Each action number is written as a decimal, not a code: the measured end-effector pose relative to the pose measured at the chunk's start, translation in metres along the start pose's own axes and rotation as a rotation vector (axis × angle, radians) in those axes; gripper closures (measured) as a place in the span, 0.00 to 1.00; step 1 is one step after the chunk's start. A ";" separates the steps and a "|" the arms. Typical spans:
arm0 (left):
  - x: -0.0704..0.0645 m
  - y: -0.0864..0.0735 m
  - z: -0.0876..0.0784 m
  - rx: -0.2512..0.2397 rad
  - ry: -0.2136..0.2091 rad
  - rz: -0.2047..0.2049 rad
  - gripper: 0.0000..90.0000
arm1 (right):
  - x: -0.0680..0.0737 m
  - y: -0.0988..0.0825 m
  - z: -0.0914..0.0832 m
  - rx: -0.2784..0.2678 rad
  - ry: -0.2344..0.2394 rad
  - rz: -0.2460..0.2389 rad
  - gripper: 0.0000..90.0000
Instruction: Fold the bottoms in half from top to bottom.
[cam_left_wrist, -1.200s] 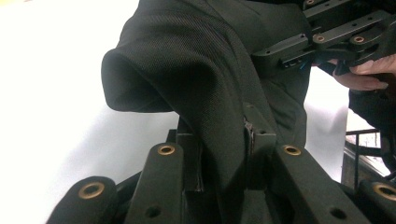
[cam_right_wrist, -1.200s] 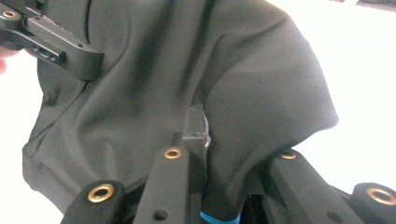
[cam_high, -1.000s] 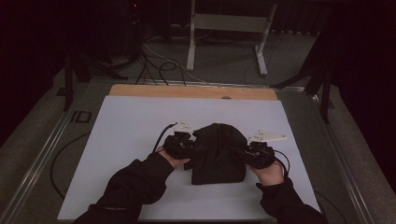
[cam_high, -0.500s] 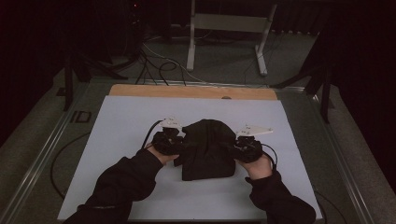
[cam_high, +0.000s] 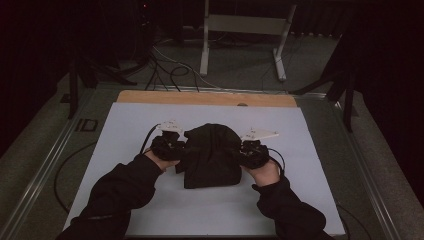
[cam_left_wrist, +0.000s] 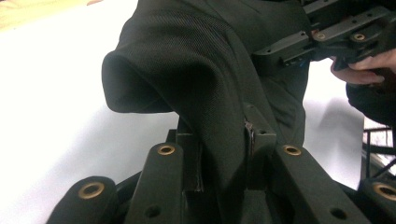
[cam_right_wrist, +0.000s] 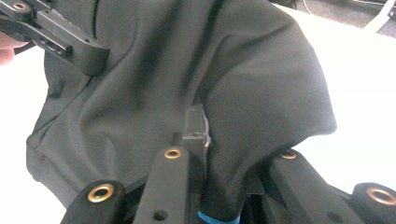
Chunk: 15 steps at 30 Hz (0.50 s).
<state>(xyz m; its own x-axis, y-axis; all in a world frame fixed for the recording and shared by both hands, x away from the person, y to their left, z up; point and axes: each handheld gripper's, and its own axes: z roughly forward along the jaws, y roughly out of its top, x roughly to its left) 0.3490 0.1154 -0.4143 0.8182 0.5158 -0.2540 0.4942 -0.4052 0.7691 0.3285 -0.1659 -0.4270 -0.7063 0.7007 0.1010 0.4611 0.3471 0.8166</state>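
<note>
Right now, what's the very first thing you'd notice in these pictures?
A dark, crumpled piece of cloth sits bunched up in the middle of the white table sheet. The person's two black handheld grippers pinch it, the left gripper on its left edge and the right gripper on its right.

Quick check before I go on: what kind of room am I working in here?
Likely a lab or recording workspace, not a home. A white sheet covers a wooden-edged table, loose cables run across the floor behind it, and a metal stand sits in dim surroundings. Both grippers hold a black garment.
</note>
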 end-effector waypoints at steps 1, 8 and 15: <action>0.002 0.001 -0.001 0.000 -0.001 0.005 0.82 | 0.001 0.002 0.002 -0.003 -0.004 0.000 0.85; 0.012 0.008 -0.008 -0.005 0.004 0.019 0.82 | 0.004 0.011 0.003 -0.022 -0.012 -0.004 0.85; 0.021 0.004 -0.002 -0.012 0.018 0.009 0.82 | 0.002 0.015 0.010 -0.020 -0.020 -0.002 0.85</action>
<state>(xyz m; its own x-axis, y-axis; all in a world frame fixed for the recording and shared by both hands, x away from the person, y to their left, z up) 0.3680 0.1265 -0.4149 0.8174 0.5253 -0.2364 0.4829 -0.4011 0.7784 0.3394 -0.1530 -0.4201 -0.6962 0.7124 0.0883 0.4492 0.3363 0.8278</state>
